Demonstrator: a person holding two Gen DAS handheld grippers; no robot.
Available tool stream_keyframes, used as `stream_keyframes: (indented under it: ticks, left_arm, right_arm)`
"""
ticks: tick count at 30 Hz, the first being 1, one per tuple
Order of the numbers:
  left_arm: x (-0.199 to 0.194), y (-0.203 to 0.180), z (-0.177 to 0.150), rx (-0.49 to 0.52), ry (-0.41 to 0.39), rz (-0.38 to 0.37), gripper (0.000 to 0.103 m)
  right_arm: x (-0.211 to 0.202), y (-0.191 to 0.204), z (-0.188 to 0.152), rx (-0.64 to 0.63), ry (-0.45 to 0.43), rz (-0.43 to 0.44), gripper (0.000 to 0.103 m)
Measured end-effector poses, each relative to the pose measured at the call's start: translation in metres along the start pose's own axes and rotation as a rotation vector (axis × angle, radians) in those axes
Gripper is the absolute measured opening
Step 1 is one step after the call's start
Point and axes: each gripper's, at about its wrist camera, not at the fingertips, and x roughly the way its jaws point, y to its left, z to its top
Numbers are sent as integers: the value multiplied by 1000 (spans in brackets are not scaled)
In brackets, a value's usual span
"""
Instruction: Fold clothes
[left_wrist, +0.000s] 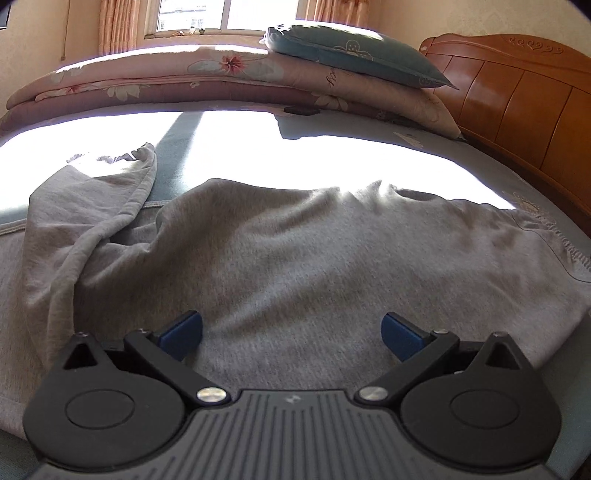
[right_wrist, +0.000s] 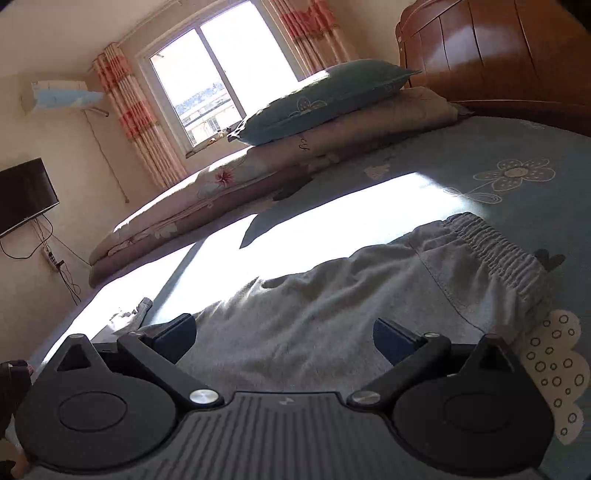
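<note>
Jaws of both left gripper (left_wrist: 291, 332) and right gripper (right_wrist: 284, 334) gape empty, low over grey trousers (left_wrist: 295, 258).

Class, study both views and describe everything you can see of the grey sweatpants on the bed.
The grey sweatpants look like soft heathered jersey knit. A gathered elastic waistband lies at one end; at the other, a leg is folded back over itself, its hem in sunlight. They lie spread but wrinkled on the blue flowered bedsheet, half in sun. Both tools, left and right, are open above them, gripping nothing.
</note>
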Motion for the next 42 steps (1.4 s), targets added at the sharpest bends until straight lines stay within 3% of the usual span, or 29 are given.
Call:
stream_keyframes:
  ticks: [4,9,11,12,15,17,21,23,26,29,32,36,42]
  left_arm:
    - [0,3,0,4,3,-14,102]
    - [-2,2,-2,48,8,-9,102]
    - [-3,3,-2,44,8,-13,102]
    - [-3,4,-2,36,7,-17,102]
    - [-3,7,0,19,8,-24,102]
    - [-3,6,0,21,10,-22,102]
    - [-3,7,0,28,14,-25,102]
    - [-3,7,0,30,16,-30,102]
    - [-4,8,-1,33,15,-37,102]
    - [-5,11,-2,6,1,-45,102]
    - [-5,15,-1,-23,2,-60,102]
    - [-7,15,0,-17,4,-72,102]
    - [-16,23,4,-102,-33,-83,102]
  right_arm:
    - [39,-29,40,62,56,-10,103]
    - [76,-65,35,66,183,-114,103]
    - [70,-81,27,23,184,-174,101]
    - [64,-88,23,6,172,-186,95]
    - [44,-96,23,60,156,-157,95]
    - [33,-85,28,58,149,-179,99]
    - [26,-50,29,29,154,-57,103]
    - [31,-39,20,9,182,-42,103]
    - [39,-43,0,-13,250,-127,103]
    - [27,-53,-11,5,230,-138,103]
    - [13,-48,-6,42,242,-160,103]
    - [6,-25,8,-3,206,-157,103]
    - [61,23,-6,-192,218,-178,103]
